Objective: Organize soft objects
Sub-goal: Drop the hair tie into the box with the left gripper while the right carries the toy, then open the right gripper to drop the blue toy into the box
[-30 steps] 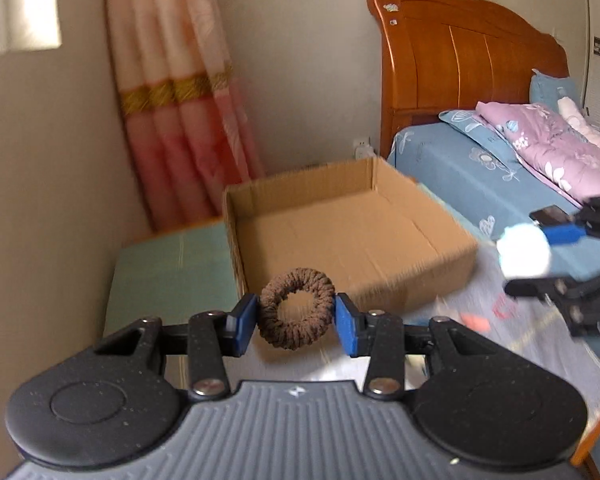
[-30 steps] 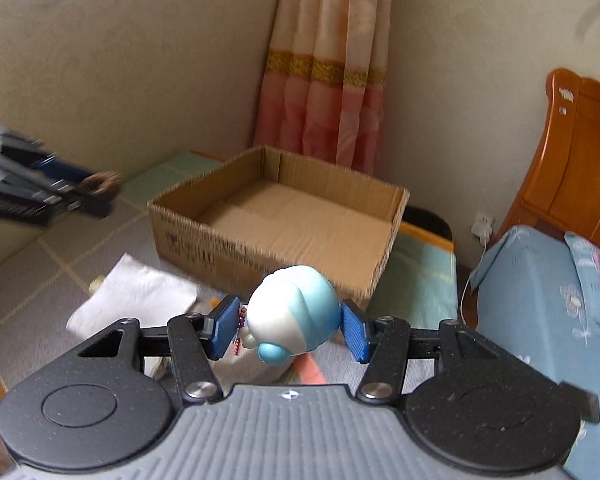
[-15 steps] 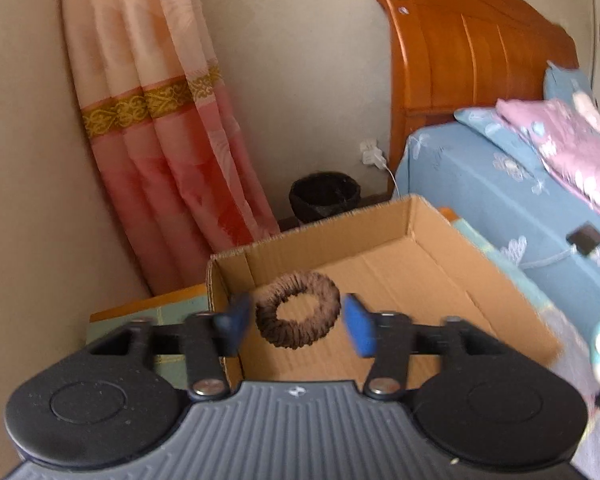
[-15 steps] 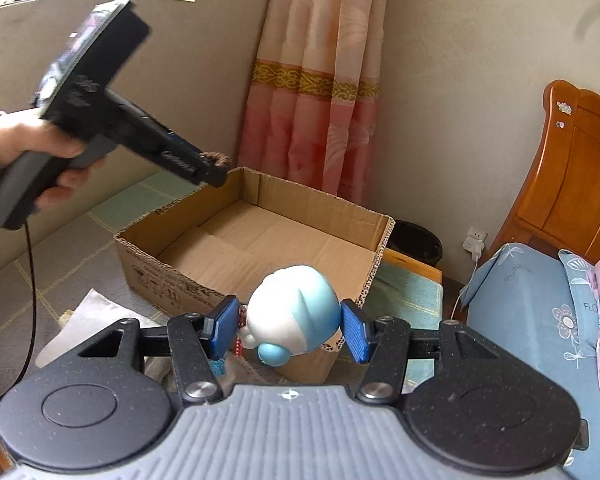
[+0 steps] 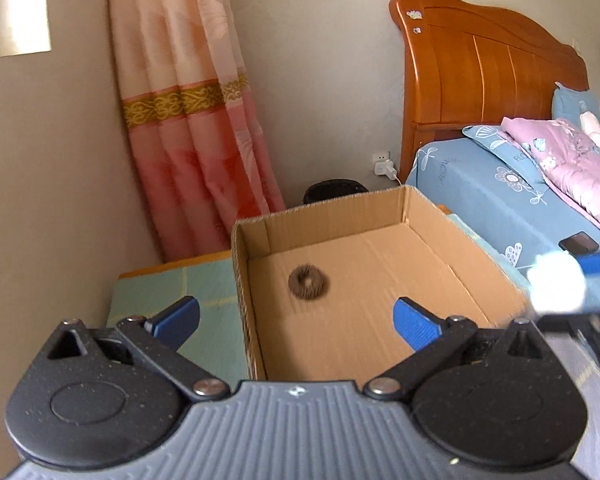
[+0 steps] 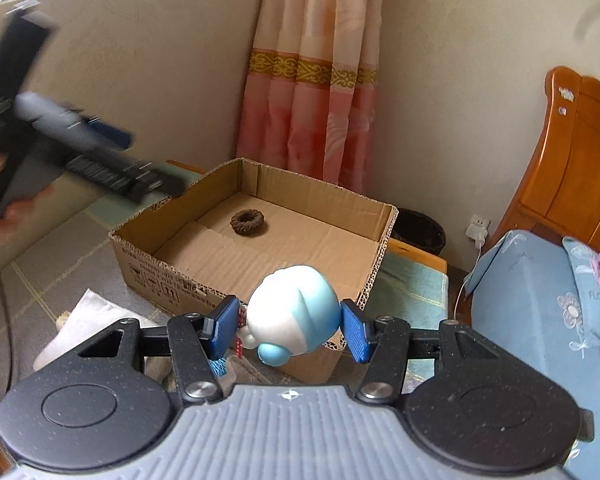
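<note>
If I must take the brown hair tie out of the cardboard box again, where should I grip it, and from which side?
The brown hair tie lies flat on the floor of the cardboard box, clear of the walls. Probably best to come from above and pinch across one side of the ring, one finger in the hole and one outside; its soft band should give.

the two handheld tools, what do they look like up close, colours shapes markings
Both match. Each tool, left tool and right tool, has a ribbed grey body with a small white logo, two round black speckled housings, black link arms with silver pivot screws, and flat blue ribbed pads. In the right wrist view the left one shows a long dark handle with a thin black cable.
</note>
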